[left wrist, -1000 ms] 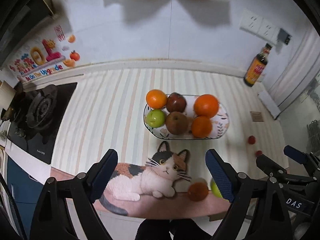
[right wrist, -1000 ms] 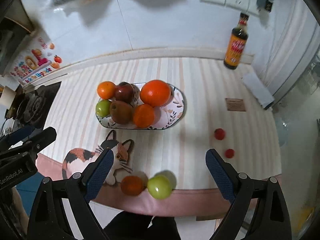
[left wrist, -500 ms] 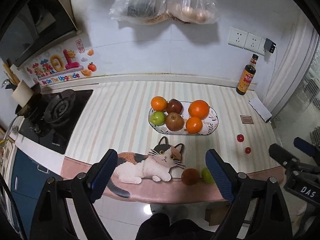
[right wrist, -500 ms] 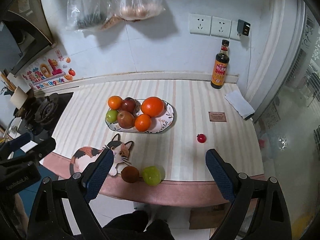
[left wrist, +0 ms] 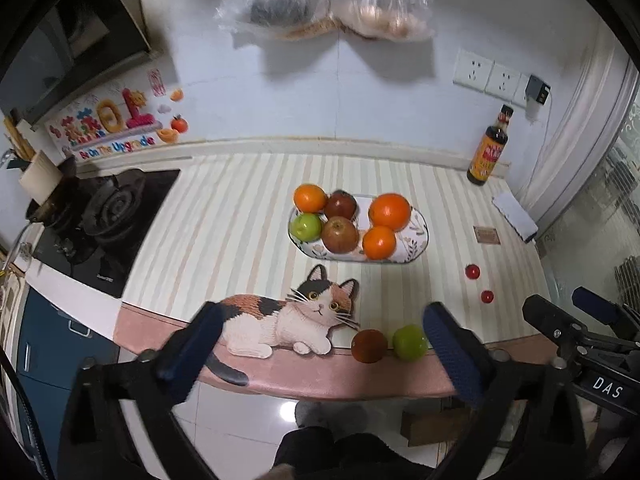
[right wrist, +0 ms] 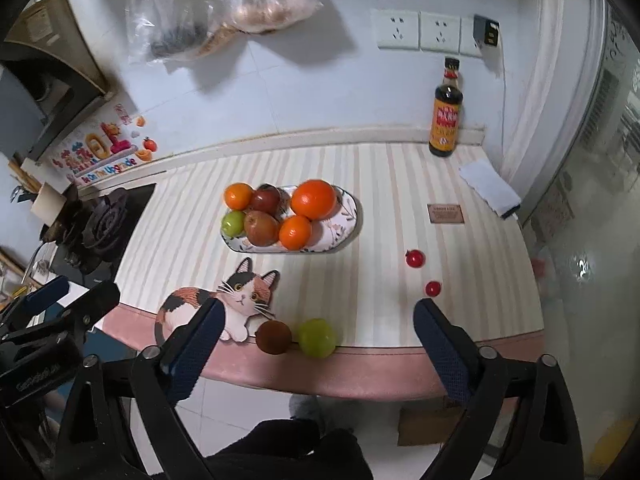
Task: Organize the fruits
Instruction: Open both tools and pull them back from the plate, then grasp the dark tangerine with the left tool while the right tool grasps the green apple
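An oval floral plate (left wrist: pixel 420 236) (right wrist: pixel 352 220) in the middle of the striped counter holds three oranges, two red-brown apples and a green apple. At the counter's front edge a brown-red fruit (left wrist: pixel 369 345) (right wrist: pixel 274 337) and a green apple (left wrist: pixel 409 342) (right wrist: pixel 317 337) lie side by side. Two small red fruits (left wrist: pixel 472 271) (right wrist: pixel 415 258) lie loose to the right. My left gripper (left wrist: pixel 323 314) hovers above the front edge, its jaws opening wide with nothing between them. My right gripper (right wrist: pixel 319 308) hangs open and empty beside it.
A cat-shaped mat (left wrist: pixel 288 320) lies at the front edge. A gas stove (left wrist: pixel 104 216) sits at the left. A sauce bottle (left wrist: pixel 489 152), a white cloth (left wrist: pixel 514 216) and a small card (left wrist: pixel 486 235) are at the right. Plastic bags (left wrist: pixel 320 0) hang on the wall.
Both grippers have pulled back and up from the counter, so more of the wall and floor shows. The left jaws have spread a little wider. The fruits have not moved.
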Demonstrator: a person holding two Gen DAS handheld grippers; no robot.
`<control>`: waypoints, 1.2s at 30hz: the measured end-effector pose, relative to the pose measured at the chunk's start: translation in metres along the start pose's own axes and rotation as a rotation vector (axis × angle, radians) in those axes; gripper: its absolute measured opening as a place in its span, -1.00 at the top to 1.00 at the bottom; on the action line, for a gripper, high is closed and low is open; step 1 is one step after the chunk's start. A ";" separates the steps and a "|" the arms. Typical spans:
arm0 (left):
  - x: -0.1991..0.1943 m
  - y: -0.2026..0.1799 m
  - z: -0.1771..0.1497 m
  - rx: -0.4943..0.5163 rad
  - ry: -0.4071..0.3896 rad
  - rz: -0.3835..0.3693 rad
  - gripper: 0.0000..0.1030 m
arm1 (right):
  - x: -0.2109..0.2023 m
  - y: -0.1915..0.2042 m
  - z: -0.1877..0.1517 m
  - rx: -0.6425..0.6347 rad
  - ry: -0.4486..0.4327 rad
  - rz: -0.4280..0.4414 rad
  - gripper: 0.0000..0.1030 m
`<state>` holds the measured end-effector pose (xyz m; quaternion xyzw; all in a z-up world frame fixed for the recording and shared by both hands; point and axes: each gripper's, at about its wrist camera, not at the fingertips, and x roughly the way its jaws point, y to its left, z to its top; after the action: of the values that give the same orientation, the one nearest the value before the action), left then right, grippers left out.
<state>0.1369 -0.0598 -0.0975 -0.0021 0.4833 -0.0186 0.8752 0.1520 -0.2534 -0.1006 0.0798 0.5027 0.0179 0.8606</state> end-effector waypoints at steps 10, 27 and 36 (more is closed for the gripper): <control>0.119 -0.007 0.000 0.034 0.265 -0.107 -1.00 | 0.090 -0.037 -0.010 0.162 0.179 0.025 -0.92; 0.269 -0.037 -0.064 0.044 0.667 -0.316 -0.30 | 0.231 -0.074 -0.060 0.442 0.452 0.254 -0.31; 0.262 -0.018 -0.066 -0.013 0.628 -0.195 -0.04 | 0.289 -0.049 -0.062 0.344 0.587 0.292 -0.33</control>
<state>0.2193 -0.0863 -0.3538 -0.0479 0.7273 -0.0991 0.6774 0.2382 -0.2618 -0.3870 0.2854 0.7072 0.0778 0.6422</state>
